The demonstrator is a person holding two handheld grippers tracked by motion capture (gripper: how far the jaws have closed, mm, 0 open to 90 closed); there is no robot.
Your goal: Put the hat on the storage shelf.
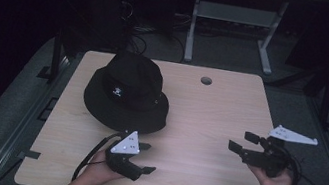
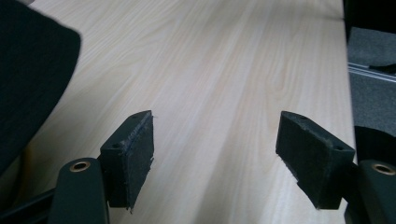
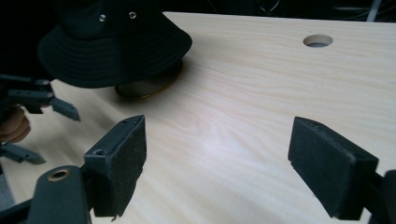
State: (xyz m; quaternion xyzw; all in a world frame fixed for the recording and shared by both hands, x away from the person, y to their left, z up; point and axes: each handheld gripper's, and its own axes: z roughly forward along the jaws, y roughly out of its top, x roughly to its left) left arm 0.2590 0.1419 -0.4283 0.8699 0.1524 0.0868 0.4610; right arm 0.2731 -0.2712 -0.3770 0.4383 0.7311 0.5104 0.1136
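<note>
- Fingers of the left gripper (image 1: 145, 158) stand wide apart with nothing between them, low over the table (image 1: 210, 110) near its near-left edge; the fingers (image 2: 133, 156) in the left gripper view frame bare wood.
- Fingers of the right gripper (image 1: 245, 142) are just as wide and empty, held above the near-right part of the table and aimed toward the left side.
- A black bucket hat (image 1: 127, 97) sits crown-up on the far-left part of the table, its brim flat and roughly round, so it offers no real long axis.
- From the left gripper the hat lies just beyond and slightly left, with the brim's near edge close; the right gripper is well apart from it, so the left hand looks better placed to reach the brim.
- Something round and brownish (image 3: 149, 88) peeks from under the brim in the right gripper view; what it is cannot be told.
- A cable hole (image 1: 206, 81) lies near the far edge, well off any path to the hat. Nothing stands between either gripper and the brim.
</note>
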